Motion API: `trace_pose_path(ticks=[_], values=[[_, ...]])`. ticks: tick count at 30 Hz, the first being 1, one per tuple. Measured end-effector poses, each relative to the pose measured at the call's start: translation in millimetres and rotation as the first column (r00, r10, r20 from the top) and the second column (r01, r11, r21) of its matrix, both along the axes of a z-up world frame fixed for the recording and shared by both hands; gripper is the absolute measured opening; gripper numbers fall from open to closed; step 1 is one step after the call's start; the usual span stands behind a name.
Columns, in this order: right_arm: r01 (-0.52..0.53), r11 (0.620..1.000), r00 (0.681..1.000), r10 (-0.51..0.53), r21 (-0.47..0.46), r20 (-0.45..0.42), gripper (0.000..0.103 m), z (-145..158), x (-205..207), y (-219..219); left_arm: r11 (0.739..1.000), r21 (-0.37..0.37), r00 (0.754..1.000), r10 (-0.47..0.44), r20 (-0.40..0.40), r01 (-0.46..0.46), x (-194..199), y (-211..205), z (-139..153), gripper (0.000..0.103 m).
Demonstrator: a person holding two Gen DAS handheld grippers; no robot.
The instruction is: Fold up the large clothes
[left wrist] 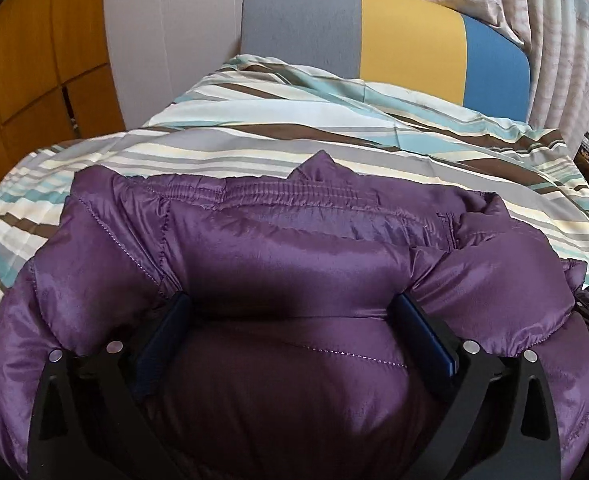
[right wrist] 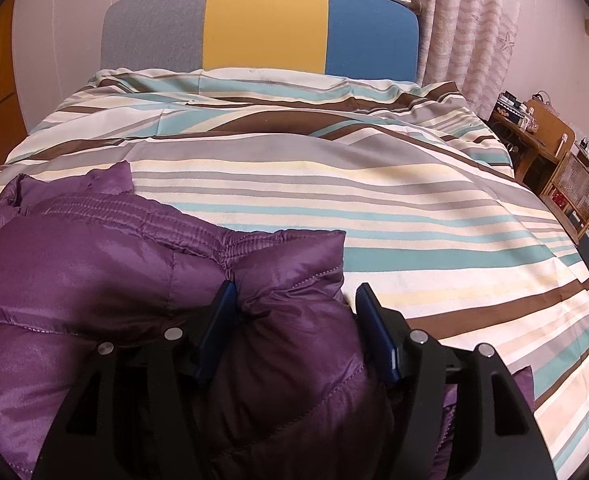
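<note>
Purple, shiny quilted nylon fills the lower part of both wrist views: a puffy down jacket lying on a bed covered with a striped duvet in cream, teal, grey and brown. Beyond it stands a headboard in grey, yellow and blue panels, with patterned curtains behind and a small wooden side table at the bed's right.

We hold our left gripper with its fingers spread wide, pressed down into the jacket's padded body so the fabric bulges up between and around them. We cannot tell whether they pinch anything; they look simply open against the cloth. Our right gripper also has its fingers apart, straddling the jacket's right end, where a gathered elastic hem and a puffed corner rise between the blue finger pads.

The jacket's long axis runs side to side across the bed, from one hand to the other, with the elastic hem along its far edge toward the headboard. The garment sits directly under and just ahead of both sets of fingers. Bare duvet lies to the right of our right hand, so any fold, we judge, would travel leftward or toward the headboard. The right hand is nearer a free edge.
</note>
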State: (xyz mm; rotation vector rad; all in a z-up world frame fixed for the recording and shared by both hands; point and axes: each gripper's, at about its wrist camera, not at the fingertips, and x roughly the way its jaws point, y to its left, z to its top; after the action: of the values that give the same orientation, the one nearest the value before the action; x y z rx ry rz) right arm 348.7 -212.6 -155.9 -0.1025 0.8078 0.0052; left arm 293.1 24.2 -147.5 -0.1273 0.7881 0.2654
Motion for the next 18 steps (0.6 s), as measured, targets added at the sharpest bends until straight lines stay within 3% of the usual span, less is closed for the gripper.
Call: trace_pose_path(ticks=[2,5,10,12,13,18], values=[[0.004,1.000,1.000,-0.004,0.003,0.000,0.066,1.0,-0.5,-1.0,1.000,-0.010,1.000,-0.002,0.003,0.002,-0.6,1.7,-1.5,0.100],[0.028,0.999,1.000,-0.028,0.021,0.014,0.082,8.1,-6.8,-7.0,1.000,-0.024,1.000,-0.005,0.006,0.005,-0.6,2.7,-3.3,0.100],[-0.014,0.992,0.995,0.002,0.124,0.095,0.082,45.2,-44.2,-14.0,1.000,-0.030,1.000,-0.005,0.010,0.005,-1.1,2.9,-3.9,0.100],[-0.061,0.981,0.989,0.033,0.185,0.147,0.080,60.9,-60.6,-8.1,0.999,-0.031,1.000,-0.005,0.010,0.005,-1.7,2.7,-4.1,0.100],[-0.101,0.975,0.982,0.066,0.200,0.176,0.074,69.2,-70.0,0.4,0.999,-0.033,1.000,-0.005,0.012,0.006,-2.3,3.0,-3.8,0.100],[-0.248,0.958,0.961,0.223,0.147,0.165,0.056,71.5,-77.4,55.7,0.999,-0.051,1.000,-0.008,0.022,0.009,-5.9,5.2,-2.0,0.100]])
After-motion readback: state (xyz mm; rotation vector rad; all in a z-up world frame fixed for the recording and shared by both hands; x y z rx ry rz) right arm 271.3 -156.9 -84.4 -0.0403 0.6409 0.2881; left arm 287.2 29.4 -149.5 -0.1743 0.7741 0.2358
